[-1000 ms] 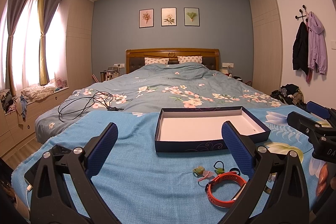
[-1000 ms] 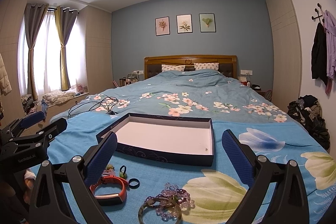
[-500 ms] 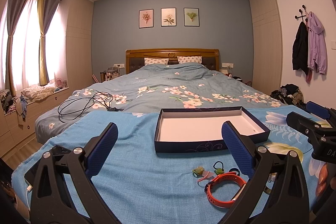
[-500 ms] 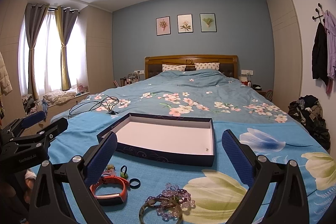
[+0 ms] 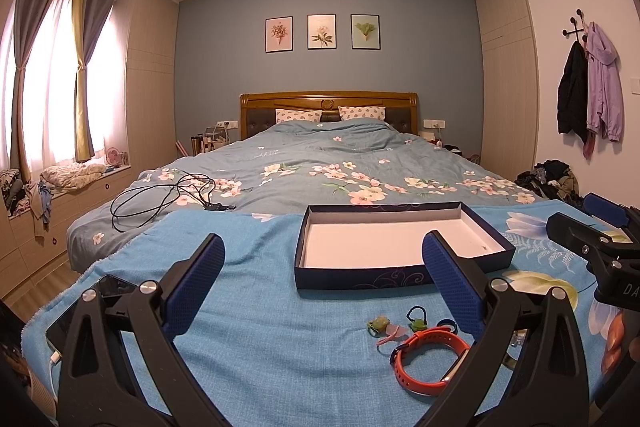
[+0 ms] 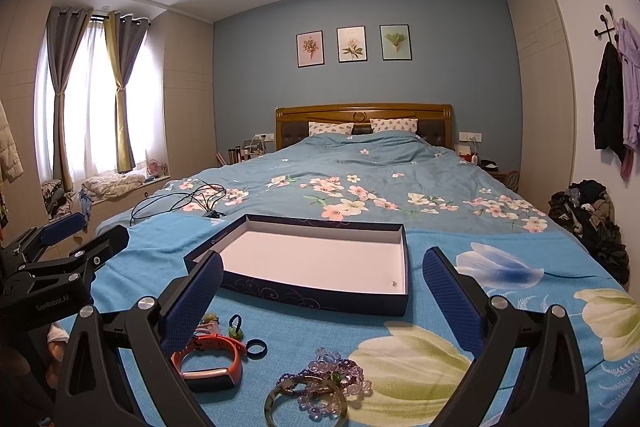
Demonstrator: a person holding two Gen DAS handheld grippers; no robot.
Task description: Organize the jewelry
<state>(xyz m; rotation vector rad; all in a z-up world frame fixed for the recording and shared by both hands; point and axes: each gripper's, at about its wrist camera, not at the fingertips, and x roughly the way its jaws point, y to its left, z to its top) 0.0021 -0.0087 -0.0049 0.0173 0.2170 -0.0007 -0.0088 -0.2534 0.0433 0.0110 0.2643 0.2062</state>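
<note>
Jewelry (image 6: 320, 379) before box (image 6: 320, 297), seemingly unobstructed

I'm working in a home bedroom: a double bed (image 6: 360, 187) with a wooden headboard (image 6: 364, 113), two pillows and a floral blue duvet fills the room. Three framed flower prints (image 6: 352, 44) hang on the blue wall above it, curtains (image 6: 120, 95) frame the window, and coats (image 5: 588, 87) hang from wall hooks beside built-in wardrobes.

Black cable (image 5: 160, 201) on floral duvet (image 5: 340, 163), phone (image 5: 86, 309) on blue blanket, coats (image 5: 590, 91) on wall hooks
</note>
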